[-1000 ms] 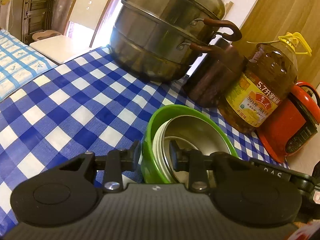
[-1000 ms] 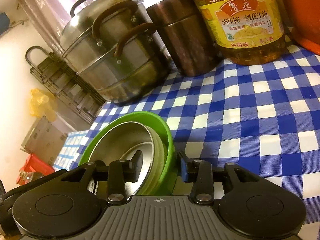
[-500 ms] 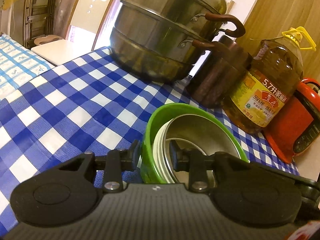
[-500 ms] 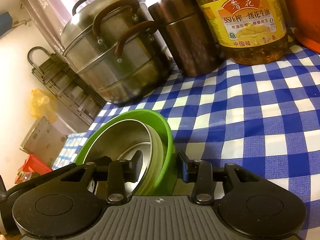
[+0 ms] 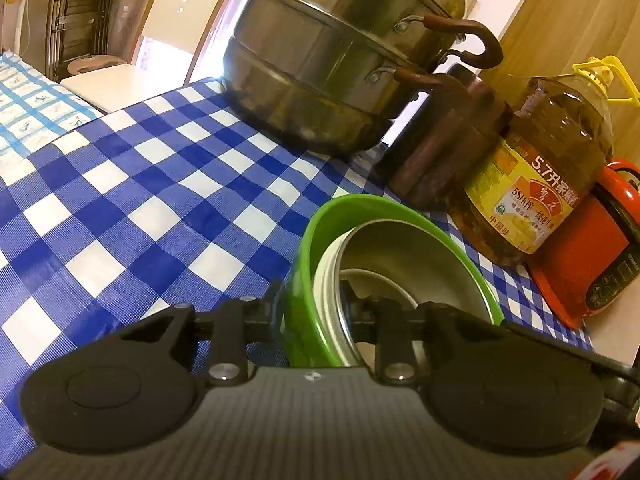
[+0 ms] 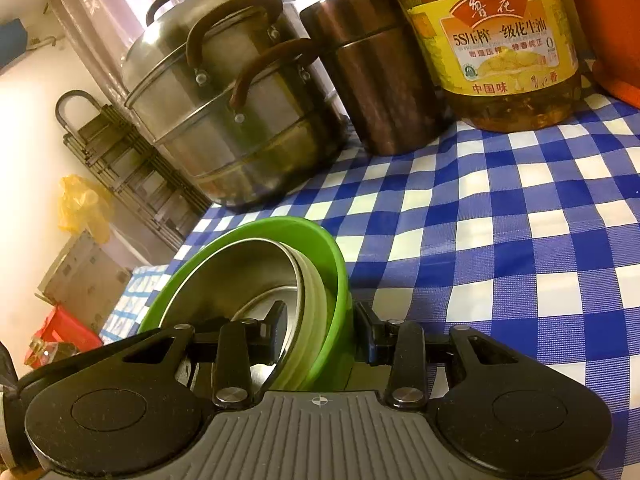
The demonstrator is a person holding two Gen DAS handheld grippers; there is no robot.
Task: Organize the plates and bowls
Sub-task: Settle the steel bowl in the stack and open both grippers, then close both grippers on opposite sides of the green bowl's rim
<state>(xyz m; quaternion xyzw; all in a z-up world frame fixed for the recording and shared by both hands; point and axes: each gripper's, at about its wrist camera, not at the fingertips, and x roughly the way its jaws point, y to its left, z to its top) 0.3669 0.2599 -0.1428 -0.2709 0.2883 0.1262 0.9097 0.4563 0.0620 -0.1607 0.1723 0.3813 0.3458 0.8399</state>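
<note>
Two grippers, left (image 5: pixel 310 306) and right (image 6: pixel 320 322), clamp opposite rims of nested bowls (image 5: pixel 400 248), apparently lifted, near the steamer pot (image 5: pixel 340 60); the left jaws just tightened.

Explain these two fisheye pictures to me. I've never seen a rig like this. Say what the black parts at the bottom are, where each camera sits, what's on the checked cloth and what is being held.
No robot here: a person holds a two-finger tool in each hand, with a camera on each looking along its fingers. The black parts are those tools.

One picture is from the left gripper, the other from the right gripper. Both grip opposite sides of the same green bowl, which has a steel bowl nested inside; one finger sits inside and one outside the rim.

On the blue-and-white checked tablecloth stand a stacked steel steamer pot, a copper-brown metal canister, a big cooking oil bottle and a red appliance.
</note>
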